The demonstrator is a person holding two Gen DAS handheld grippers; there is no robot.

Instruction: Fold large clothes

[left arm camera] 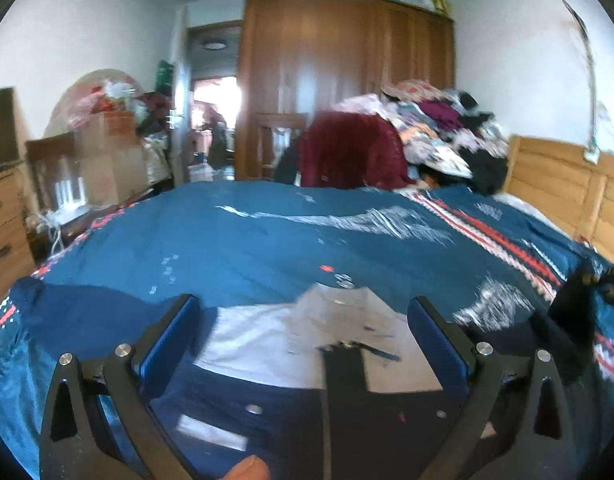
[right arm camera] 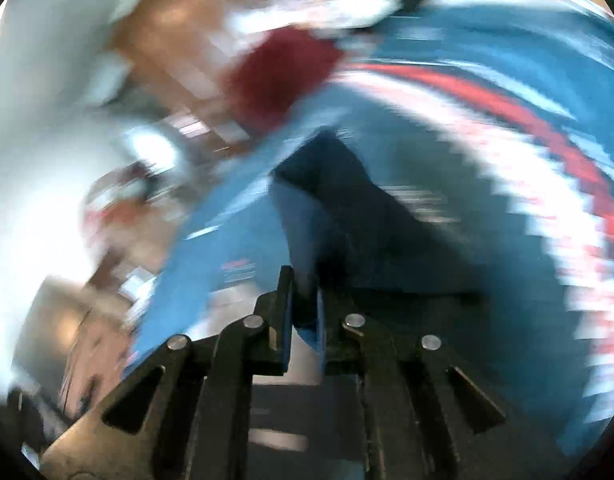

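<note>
Left gripper (left arm camera: 303, 320) with fingers spread wide, empty, above white and dark garment (left arm camera: 299, 344) lying flat on blue bedspread (left arm camera: 267, 236). Right gripper (right arm camera: 305, 312) clamped on blue fabric fold (right arm camera: 303, 224); view heavily blurred. Beyond: clothes pile (left arm camera: 423, 128), wooden wardrobe (left arm camera: 339, 64).

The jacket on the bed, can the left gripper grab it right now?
Probably yes. The left gripper is open, and the jacket lies flat on the bed right between its fingers, with nothing seen on top of it. It likely just needs to dip down and close.
</note>
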